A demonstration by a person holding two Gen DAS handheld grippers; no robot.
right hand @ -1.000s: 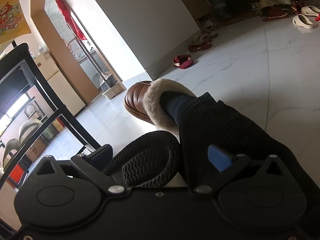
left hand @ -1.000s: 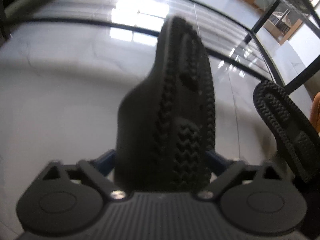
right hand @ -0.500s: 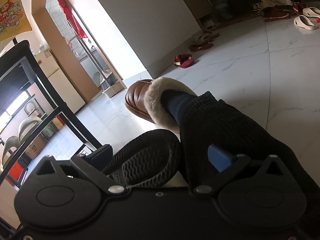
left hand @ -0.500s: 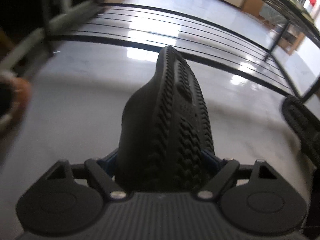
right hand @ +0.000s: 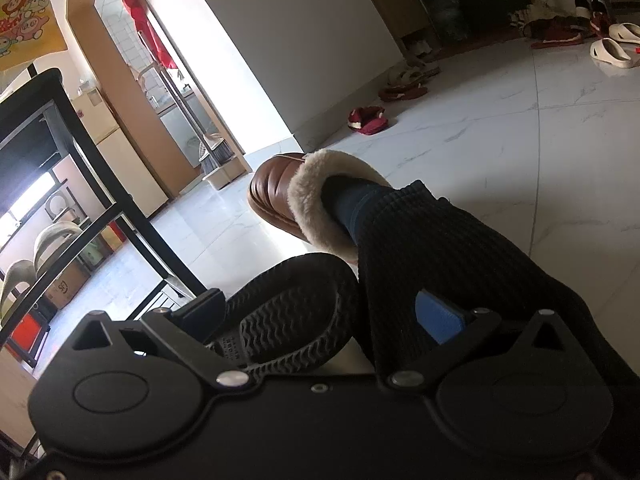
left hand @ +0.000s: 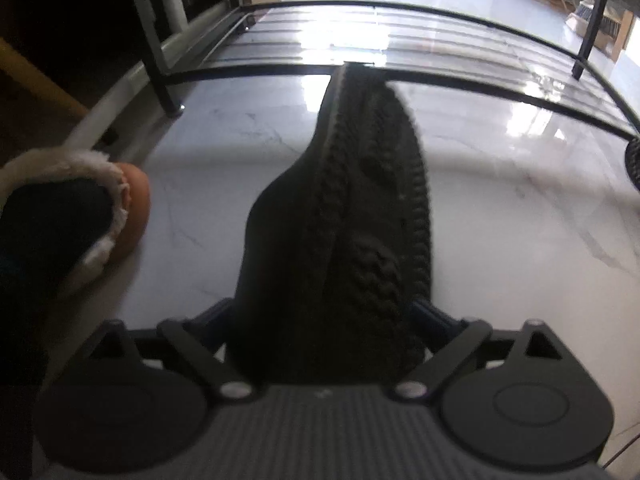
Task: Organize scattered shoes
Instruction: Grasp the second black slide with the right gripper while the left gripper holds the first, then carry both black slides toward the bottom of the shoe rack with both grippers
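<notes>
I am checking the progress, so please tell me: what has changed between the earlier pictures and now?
The left gripper carried the black rubber slipper sideways towards the black wire shoe rack's left end; its fingers have just been opening, slipper between them. The right gripper, with the second black slipper, stayed put.

The black slipper (left hand: 344, 216) in the left view hides both pads, so can't tell if they're pressing on it. Its heel end is lost behind the left tool (left hand: 320, 312). A second sole (left hand: 633, 162) is cut off at the right edge. In the right view, the other slipper (right hand: 288, 312) is half buried behind the right tool (right hand: 320, 312), and the far shoes (right hand: 404, 84) are too small to make out.
</notes>
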